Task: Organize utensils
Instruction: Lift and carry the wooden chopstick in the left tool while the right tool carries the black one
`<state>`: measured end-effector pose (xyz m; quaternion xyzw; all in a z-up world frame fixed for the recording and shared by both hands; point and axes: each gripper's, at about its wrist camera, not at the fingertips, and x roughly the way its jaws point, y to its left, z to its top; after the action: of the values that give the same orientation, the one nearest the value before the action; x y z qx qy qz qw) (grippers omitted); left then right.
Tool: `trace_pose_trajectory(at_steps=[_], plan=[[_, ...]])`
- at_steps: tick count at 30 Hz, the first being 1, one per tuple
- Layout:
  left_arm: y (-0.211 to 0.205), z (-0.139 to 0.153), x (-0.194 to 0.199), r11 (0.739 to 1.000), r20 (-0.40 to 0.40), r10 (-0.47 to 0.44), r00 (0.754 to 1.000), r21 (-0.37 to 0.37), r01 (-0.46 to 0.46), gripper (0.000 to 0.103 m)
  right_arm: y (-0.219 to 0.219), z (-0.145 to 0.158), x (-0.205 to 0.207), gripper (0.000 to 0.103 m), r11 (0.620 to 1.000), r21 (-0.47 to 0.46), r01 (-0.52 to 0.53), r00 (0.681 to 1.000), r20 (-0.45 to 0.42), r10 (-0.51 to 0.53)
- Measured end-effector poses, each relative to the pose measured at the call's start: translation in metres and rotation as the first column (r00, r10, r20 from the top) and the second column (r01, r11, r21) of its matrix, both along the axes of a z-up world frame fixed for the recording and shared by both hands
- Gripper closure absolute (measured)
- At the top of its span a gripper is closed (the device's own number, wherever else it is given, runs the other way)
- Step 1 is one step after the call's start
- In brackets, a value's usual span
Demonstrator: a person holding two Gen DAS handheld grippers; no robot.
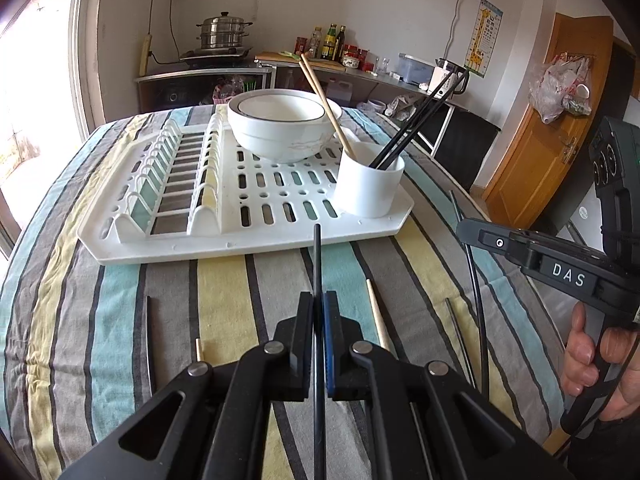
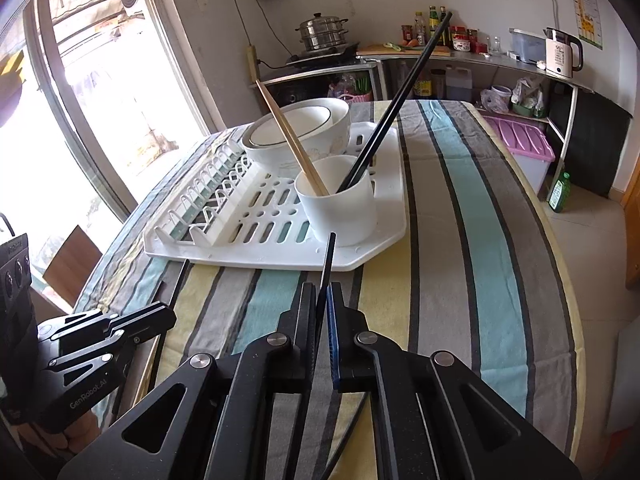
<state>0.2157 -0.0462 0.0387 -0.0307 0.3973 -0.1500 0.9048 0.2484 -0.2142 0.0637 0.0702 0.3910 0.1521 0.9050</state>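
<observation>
A white cup [image 1: 368, 184] [image 2: 340, 204] stands at the near corner of the white drying rack [image 1: 200, 240] [image 2: 248, 248] and holds wooden chopsticks [image 1: 324, 106] [image 2: 290, 140] and black chopsticks [image 1: 416, 124] [image 2: 400, 96]. My left gripper [image 1: 319, 300] is shut on a black chopstick [image 1: 317, 256] that points toward the rack. My right gripper [image 2: 323, 292] is shut on another black chopstick [image 2: 328, 256], just short of the cup. Loose chopsticks lie on the striped cloth: a wooden one [image 1: 378, 320] and a black one [image 1: 149, 332].
Two nested white bowls [image 1: 284, 124] [image 2: 300, 132] sit on the rack behind the cup. A black cable [image 1: 476, 292] runs across the cloth at the right. A kitchen counter with a steamer pot [image 1: 224, 34], bottles and a kettle [image 2: 562, 54] is behind the table.
</observation>
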Motion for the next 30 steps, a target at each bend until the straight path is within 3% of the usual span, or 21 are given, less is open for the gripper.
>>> trace_pose_trajectory(at_steps=[13, 30], plan=[[0.009, 0.062, -0.022, 0.999, 0.151, -0.007, 0.989, -0.036, 0.013, 0.098, -0.008, 0.061, -0.041, 0.099, 0.998, 0.063, -0.028, 0.984, 0.179, 0.016], [0.015, 0.09, -0.031, 0.999, 0.214, -0.021, 0.977, -0.044, 0.031, 0.098, -0.008, 0.084, -0.063, 0.099, 0.997, 0.053, -0.051, 0.965, 0.261, 0.036]])
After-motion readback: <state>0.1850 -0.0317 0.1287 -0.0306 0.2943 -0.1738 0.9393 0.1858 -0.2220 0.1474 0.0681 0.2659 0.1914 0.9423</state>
